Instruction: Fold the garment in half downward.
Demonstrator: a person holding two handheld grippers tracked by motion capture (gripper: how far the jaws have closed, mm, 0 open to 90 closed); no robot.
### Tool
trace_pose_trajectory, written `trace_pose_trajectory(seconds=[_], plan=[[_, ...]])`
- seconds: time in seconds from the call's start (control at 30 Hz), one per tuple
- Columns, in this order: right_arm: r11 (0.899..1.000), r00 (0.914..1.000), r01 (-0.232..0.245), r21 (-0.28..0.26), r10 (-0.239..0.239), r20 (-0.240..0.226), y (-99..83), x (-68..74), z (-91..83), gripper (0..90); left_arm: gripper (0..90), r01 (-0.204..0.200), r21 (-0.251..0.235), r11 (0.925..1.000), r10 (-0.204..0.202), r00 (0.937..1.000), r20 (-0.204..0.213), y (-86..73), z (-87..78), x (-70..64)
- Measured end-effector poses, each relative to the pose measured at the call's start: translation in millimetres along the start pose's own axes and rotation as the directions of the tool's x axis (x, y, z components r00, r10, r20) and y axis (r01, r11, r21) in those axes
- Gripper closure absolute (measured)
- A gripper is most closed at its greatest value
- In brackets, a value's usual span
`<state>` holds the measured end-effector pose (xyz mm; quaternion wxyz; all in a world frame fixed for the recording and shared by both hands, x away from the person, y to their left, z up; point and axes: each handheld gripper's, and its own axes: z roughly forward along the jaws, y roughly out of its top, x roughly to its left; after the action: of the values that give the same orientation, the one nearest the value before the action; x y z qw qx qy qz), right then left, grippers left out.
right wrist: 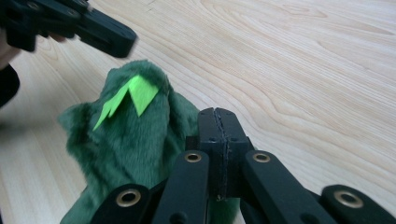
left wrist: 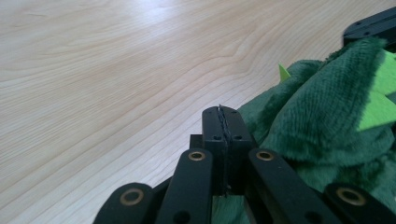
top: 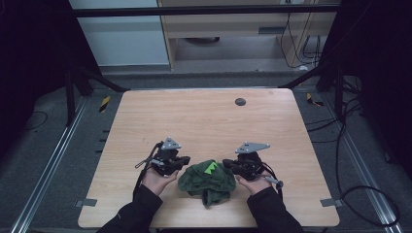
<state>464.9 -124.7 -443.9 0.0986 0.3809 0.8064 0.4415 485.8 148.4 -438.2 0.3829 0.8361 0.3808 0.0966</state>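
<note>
Green plush fabric [top: 206, 180], with bright lime-green pointed bits on top, lies in a crumpled heap on the wooden counter [top: 204, 121], near the middle of its near edge and between the two grippers. The left gripper [top: 179, 163] sits just beside the heap's left side; in the left gripper view its jaws are pressed together with nothing between them, and the fabric [left wrist: 327, 121] bulges up alongside them. The right gripper [top: 228, 166] is just beside the heap's right side; in the right gripper view its jaws are likewise closed flat on each other and empty, with the fabric [right wrist: 130, 135] rising next to them.

As a judgement, the handling of the fabric has barely started or sits at a pause: neither gripper has a hold and the piece is bunched, not spread or folded. Opening the jaws, taking an edge and arranging it all appear left to do.
</note>
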Motion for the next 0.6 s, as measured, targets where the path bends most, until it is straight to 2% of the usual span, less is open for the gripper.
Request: trace_pose_trajectory(seconds=[0.17, 0.2, 0.27, 0.47, 0.6], plan=[[1.000, 0.9998, 0.005, 0.023, -0.004, -0.021, 2.8, 1.7, 14.2, 90.0, 89.7, -0.003, 0.027, 0.9996, 0.001, 0.9988, 0.049, 0.4, 8.9, -2.3], [1.000, 0.9997, 0.008, 0.025, -0.007, -0.023, 2.7, 3.0, 14.7, 90.0, 89.7, -0.004, 0.023, 0.9997, 0.003, 0.9980, 0.064, 0.1, 7.5, -3.5], [1.000, 0.9993, 0.018, 0.023, -0.017, -0.034, 2.7, 5.7, 14.3, 89.8, 89.7, -0.023, 0.025, 0.9994, 0.021, 0.9973, 0.070, -0.3, 4.2, -6.5], [0.999, 0.9970, 0.040, 0.006, -0.040, -0.066, 2.7, 14.7, 7.5, 89.1, 89.7, -0.045, 0.018, 0.9988, 0.043, 0.9947, 0.093, -3.6, -7.1, -16.9], [0.998, 0.9946, 0.061, 0.002, -0.061, -0.084, 1.9, 21.7, 2.7, 88.2, 89.7, -0.064, 0.015, 0.9978, 0.062, 0.9920, 0.110, -12.4, -19.8, -25.6]])
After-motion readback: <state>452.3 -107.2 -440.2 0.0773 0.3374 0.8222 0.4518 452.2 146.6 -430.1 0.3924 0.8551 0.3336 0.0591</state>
